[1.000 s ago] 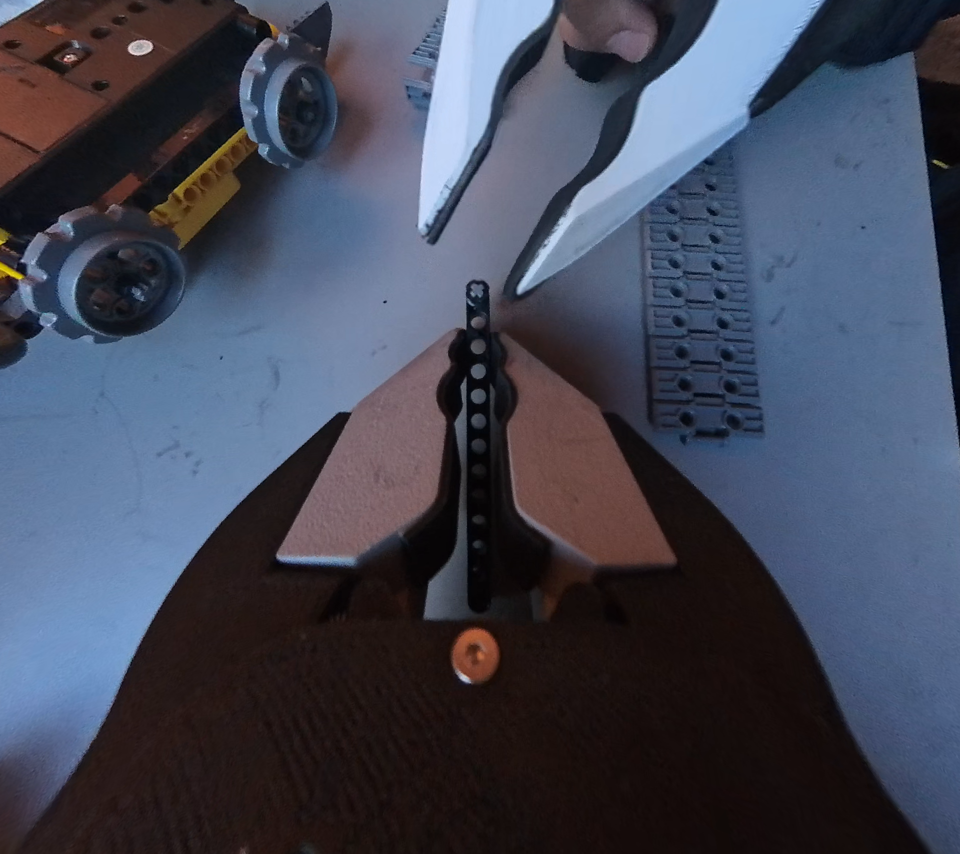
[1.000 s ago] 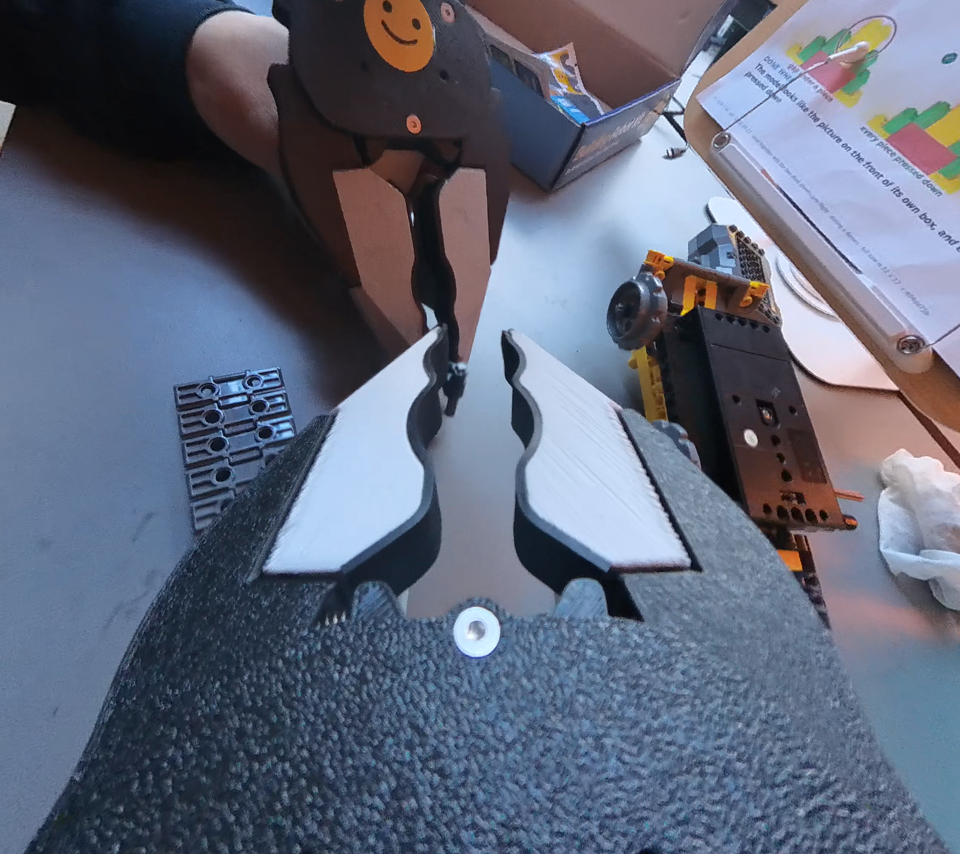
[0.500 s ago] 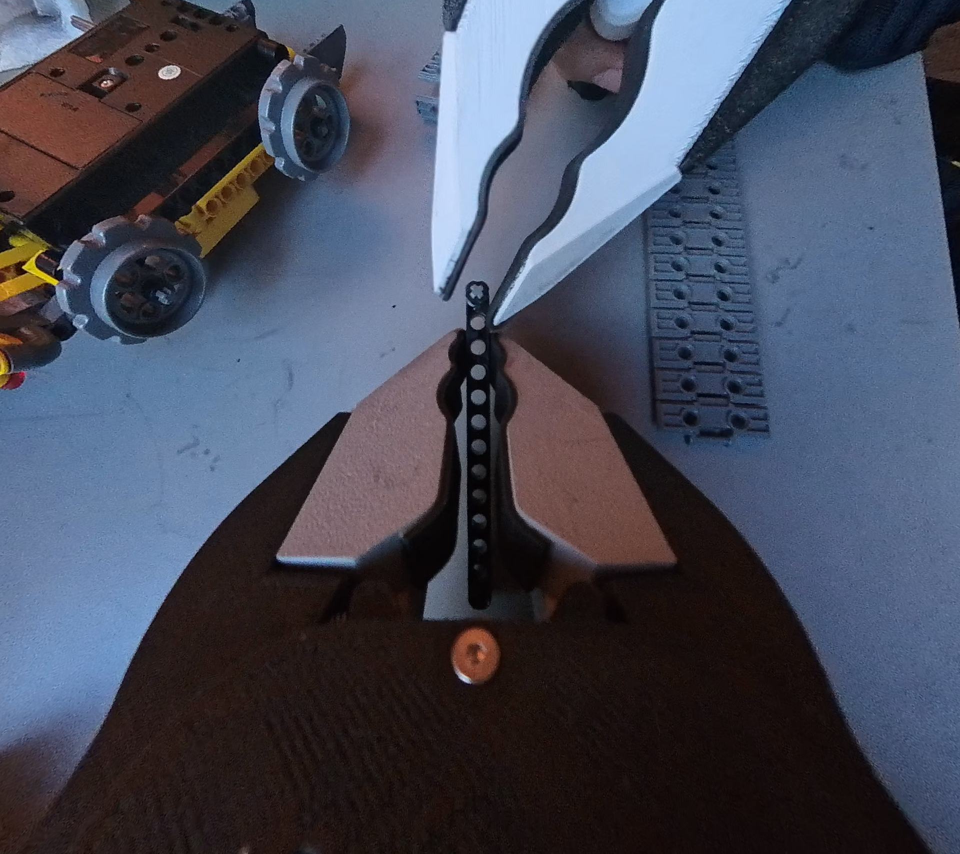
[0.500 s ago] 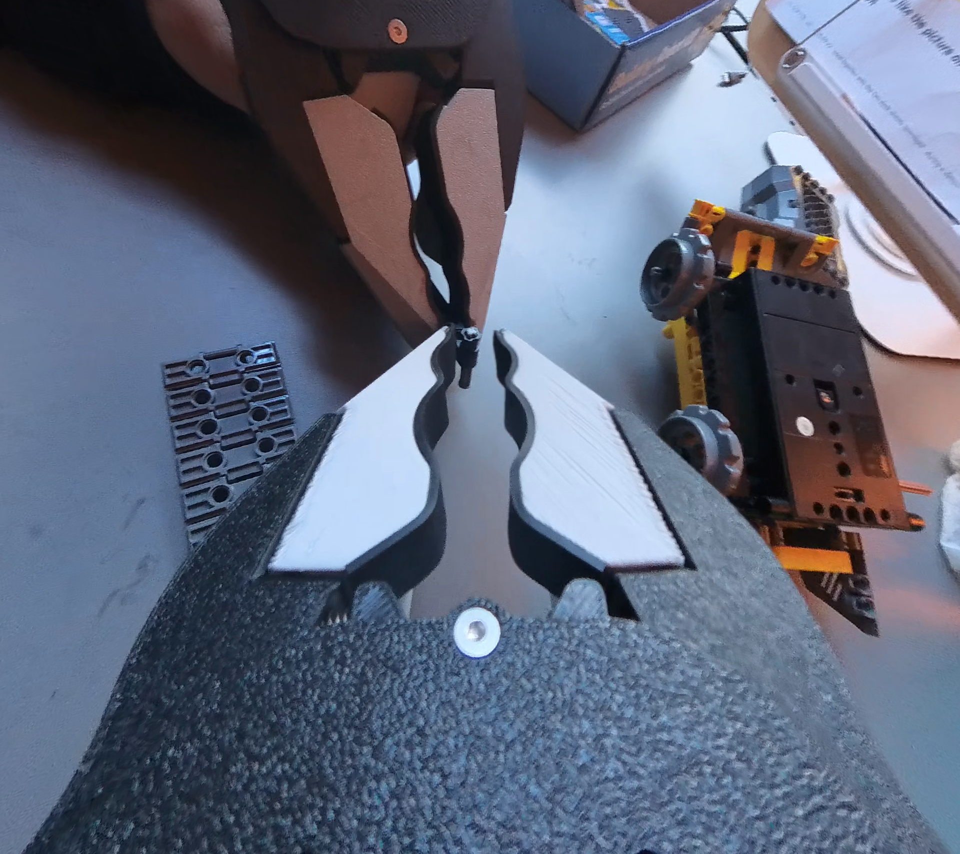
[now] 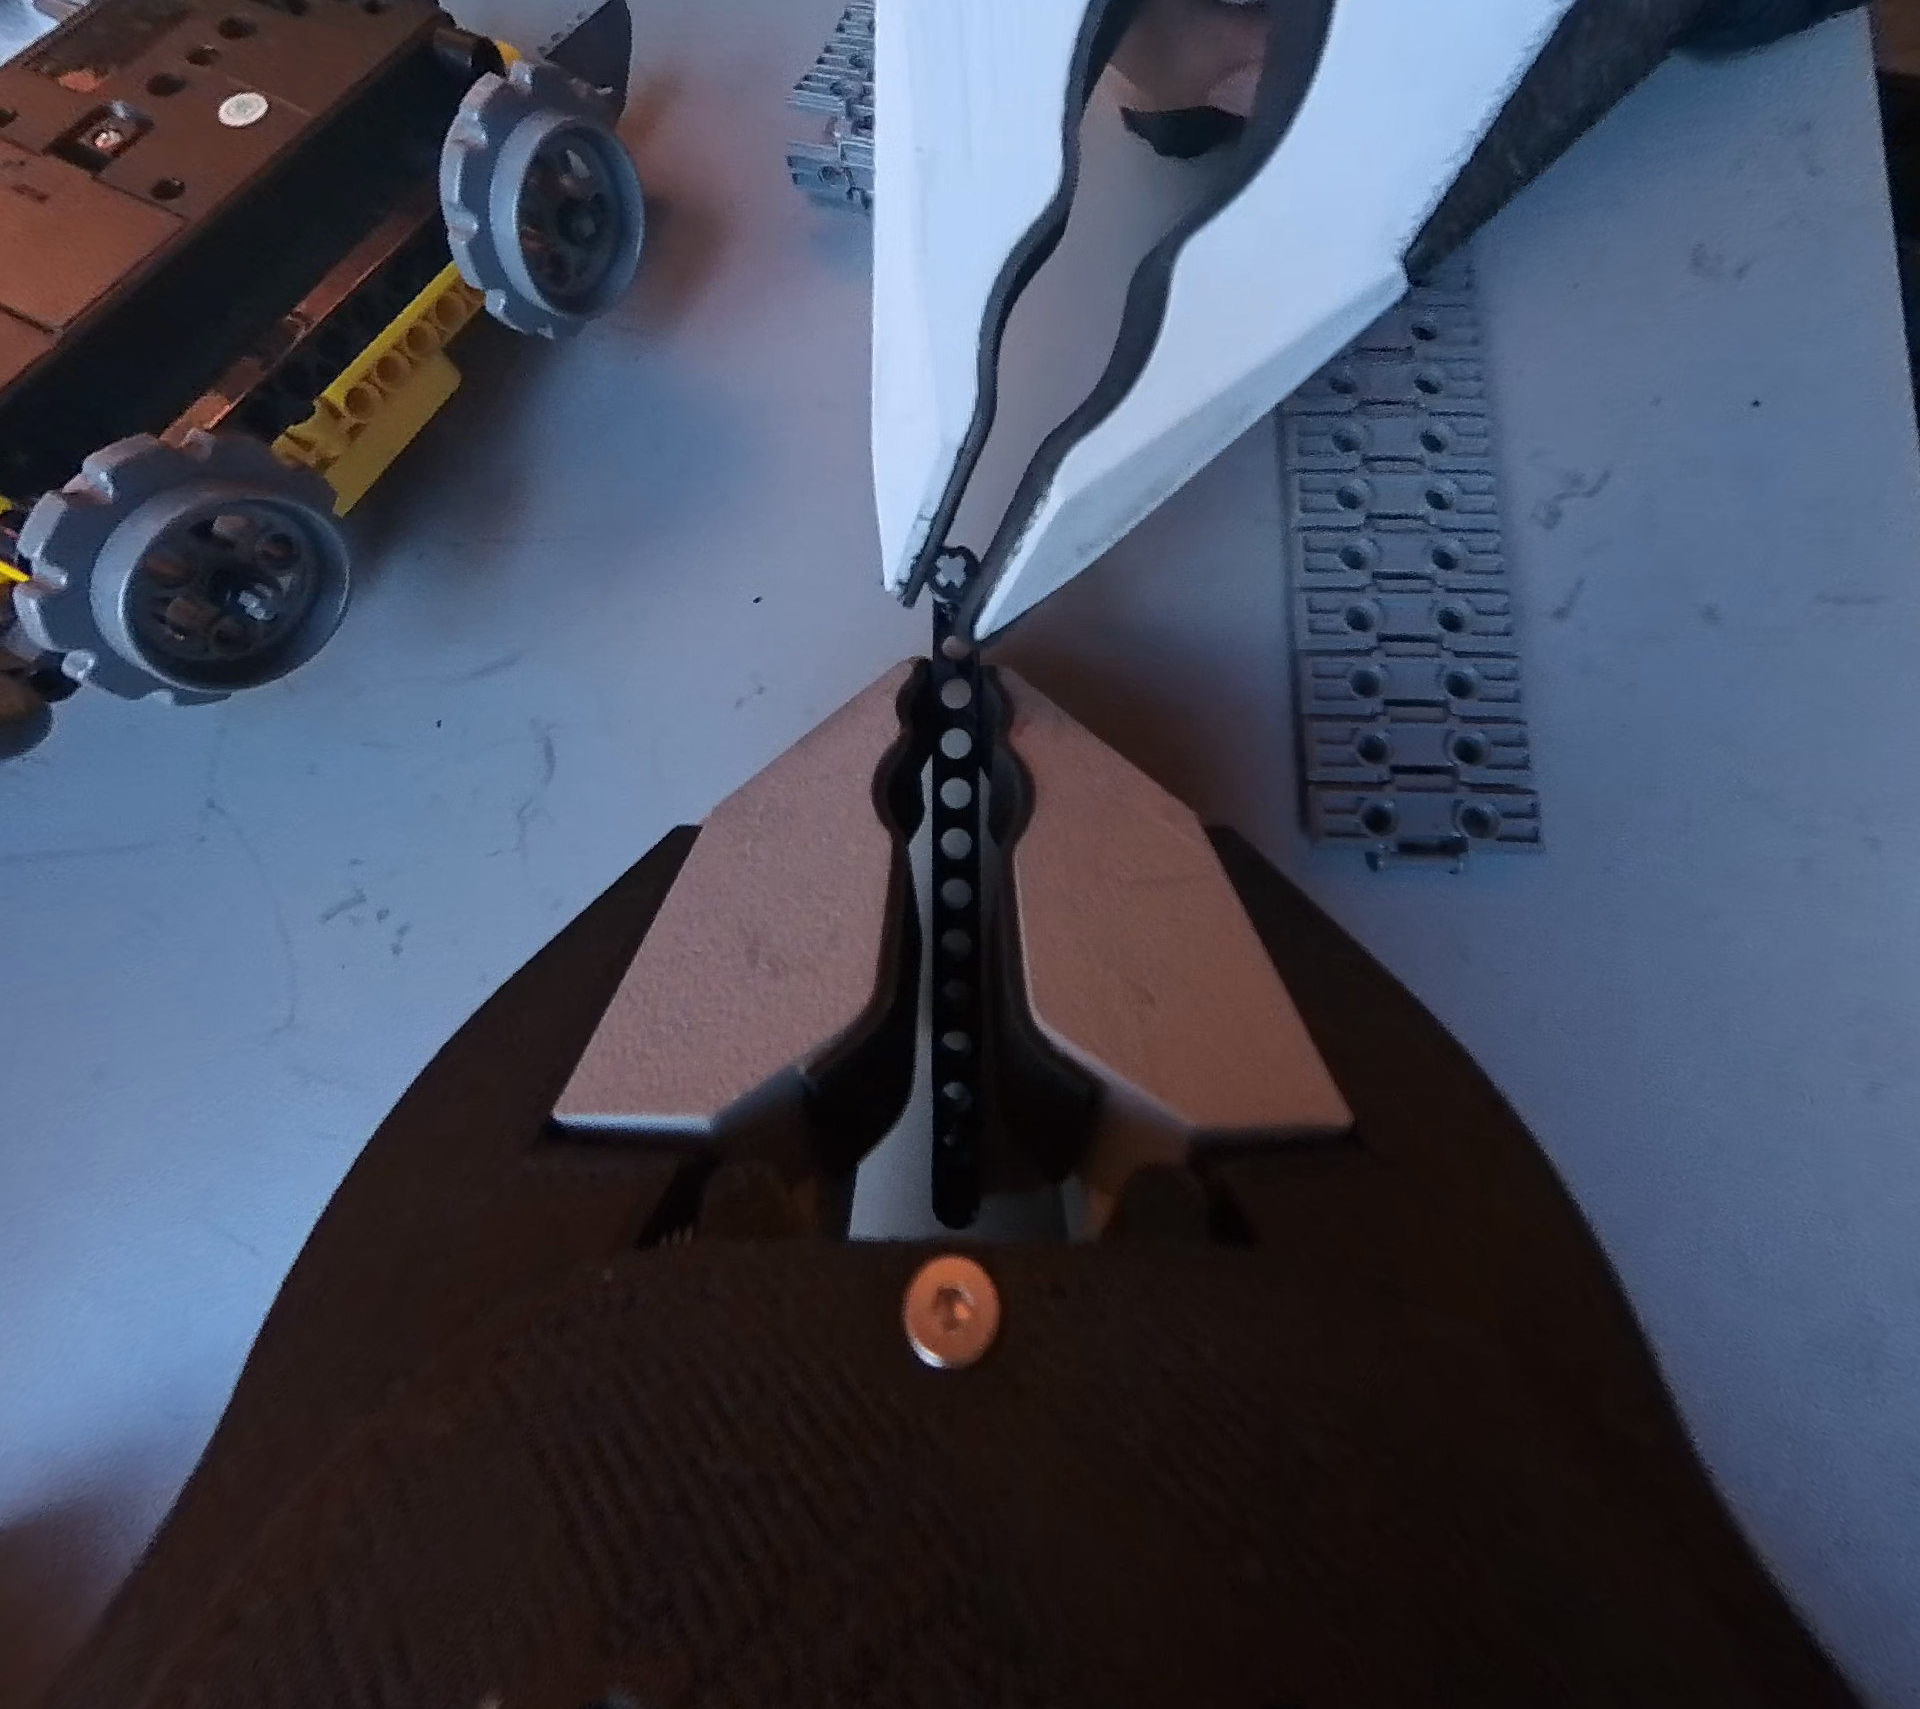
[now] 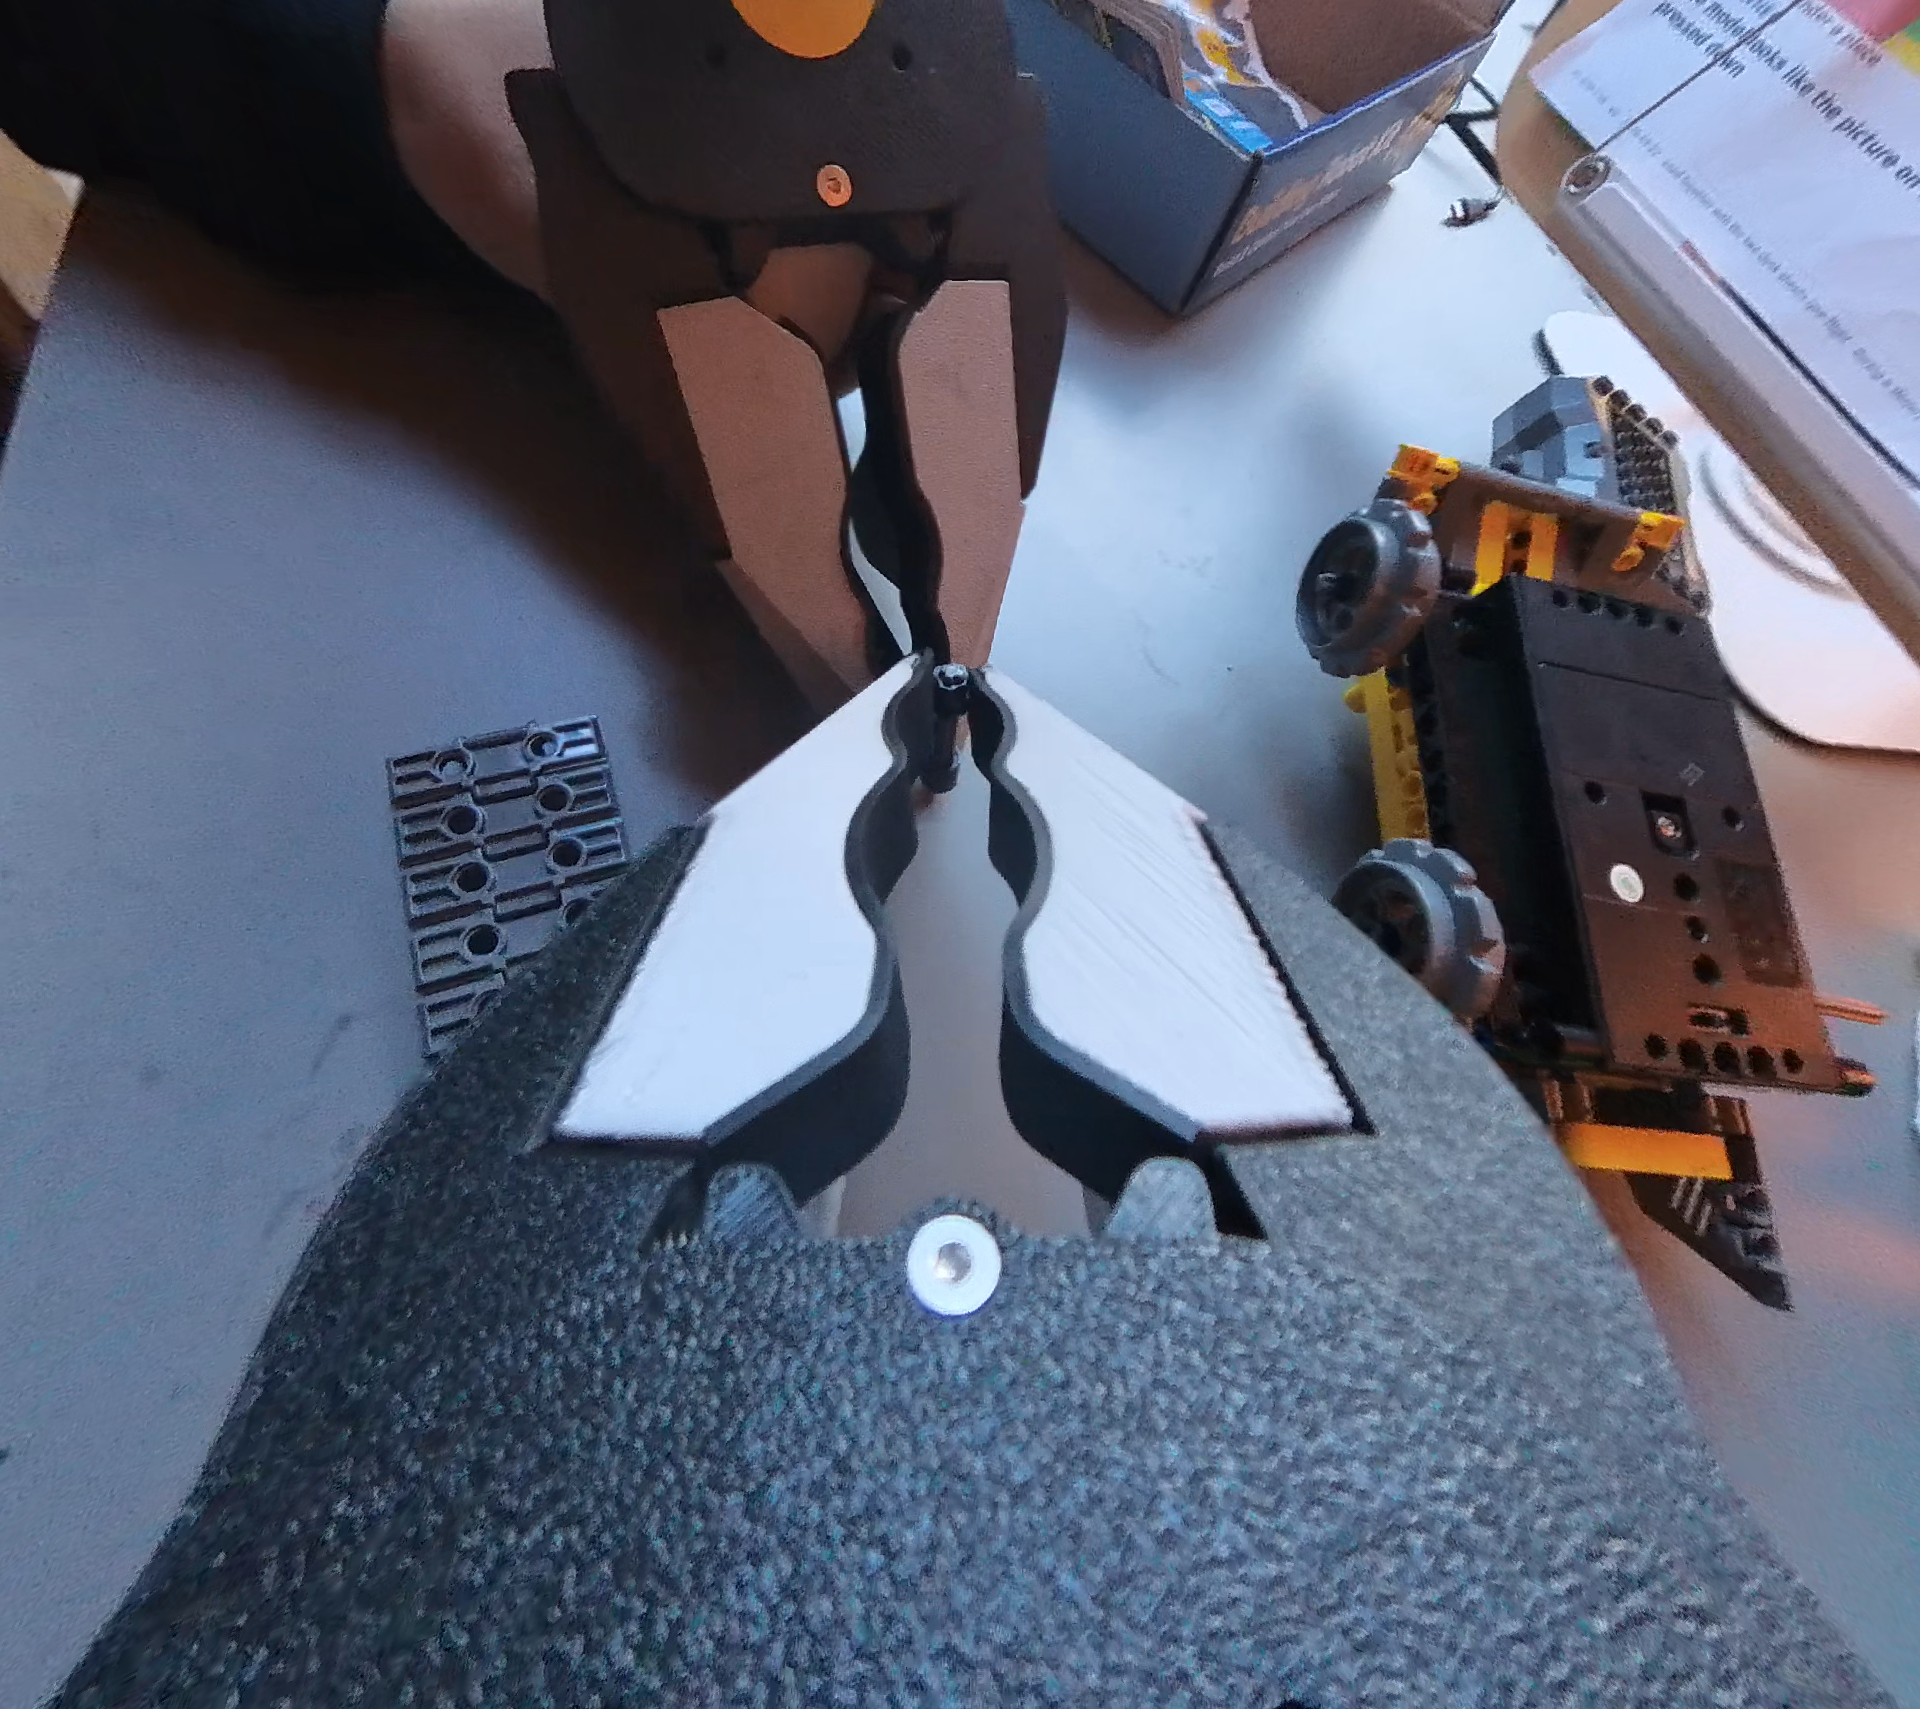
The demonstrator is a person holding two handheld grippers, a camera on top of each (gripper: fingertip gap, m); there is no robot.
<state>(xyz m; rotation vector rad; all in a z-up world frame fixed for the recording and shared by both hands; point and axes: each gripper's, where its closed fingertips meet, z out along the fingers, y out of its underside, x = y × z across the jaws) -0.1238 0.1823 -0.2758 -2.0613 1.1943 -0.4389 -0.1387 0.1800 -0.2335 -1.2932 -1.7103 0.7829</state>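
My left gripper (image 5: 956,672), with tan fingers, is shut on a thin black beam with holes (image 5: 954,880) that lies lengthwise between its fingers and sticks out a little past the tips. My right gripper (image 6: 948,672), with white fingers, faces it tip to tip and is shut on the beam's free end (image 6: 943,724). In the left wrist view the right gripper (image 5: 940,594) comes down from the top. In the right wrist view the left gripper (image 6: 925,620) carries an orange smiley sticker. Both hold the beam above the grey table (image 5: 520,932).
A black and yellow brick vehicle with grey toothed wheels (image 5: 260,288) lies left of the grippers; it also shows in the right wrist view (image 6: 1579,849). A grey track strip (image 5: 1392,579) lies on the right, another piece (image 6: 499,849) nearby. An open cardboard box (image 6: 1299,49) and an instruction sheet (image 6: 1787,49) stand behind. Only a small space, under 4 cm, lies between the two pairs of fingers.
My right gripper moved up to the beam's tip and closed on it; it was open and a short way off a second ago. My left gripper kept hold of the beam.
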